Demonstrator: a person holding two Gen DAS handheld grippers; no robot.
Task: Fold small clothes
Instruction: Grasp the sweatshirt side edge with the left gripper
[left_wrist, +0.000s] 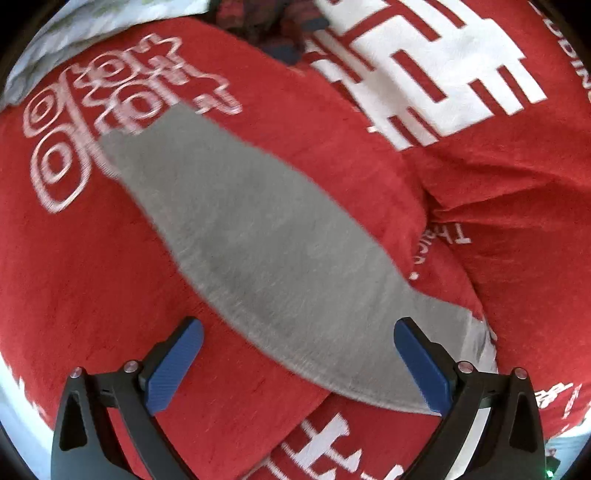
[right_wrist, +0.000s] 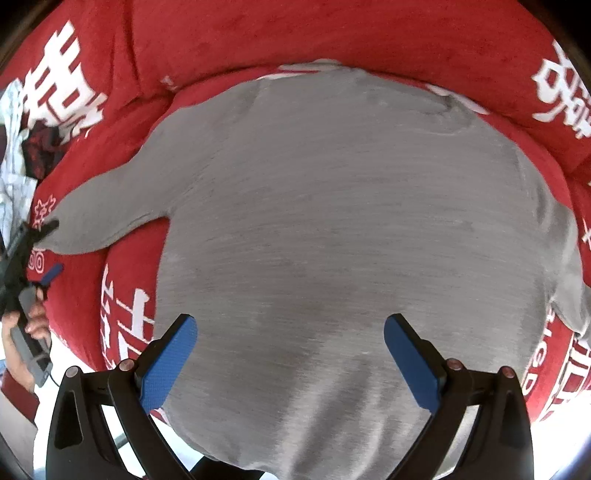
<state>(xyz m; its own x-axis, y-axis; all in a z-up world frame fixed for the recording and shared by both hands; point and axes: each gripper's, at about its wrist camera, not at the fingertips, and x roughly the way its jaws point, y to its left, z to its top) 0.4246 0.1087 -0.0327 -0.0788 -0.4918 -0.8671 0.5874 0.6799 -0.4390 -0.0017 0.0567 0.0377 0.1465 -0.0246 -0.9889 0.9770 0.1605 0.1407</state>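
A grey long-sleeved knit top (right_wrist: 332, 229) lies spread flat on a red plush blanket with white characters (right_wrist: 332, 33). Left claw (left_wrist: 297, 363) and right claw (right_wrist: 290, 356) hover spread above it, pinching nothing.

Grey, soft-knit long-sleeved top (right_wrist: 332, 221) spread flat and front-up across a plush red blanket printed with white characters (right_wrist: 295, 33), filling most of the view. One sleeve (right_wrist: 107, 214) stretched out to the left, its cuff reaching the tip of the black left gripper with blue pads (right_wrist: 46, 251) at the frame's left edge; whether the cuff is pinched cannot be told. A hand (right_wrist: 22, 332) wrapped around that gripper's grey handle below. Black right gripper with blue textured pads (right_wrist: 290, 350) in the foreground, fingers spread wide above the top's lower body, nothing between them. Crumpled pale patterned cloth (right_wrist: 14, 177) and dark red fabric (right_wrist: 40, 147) at the far left.
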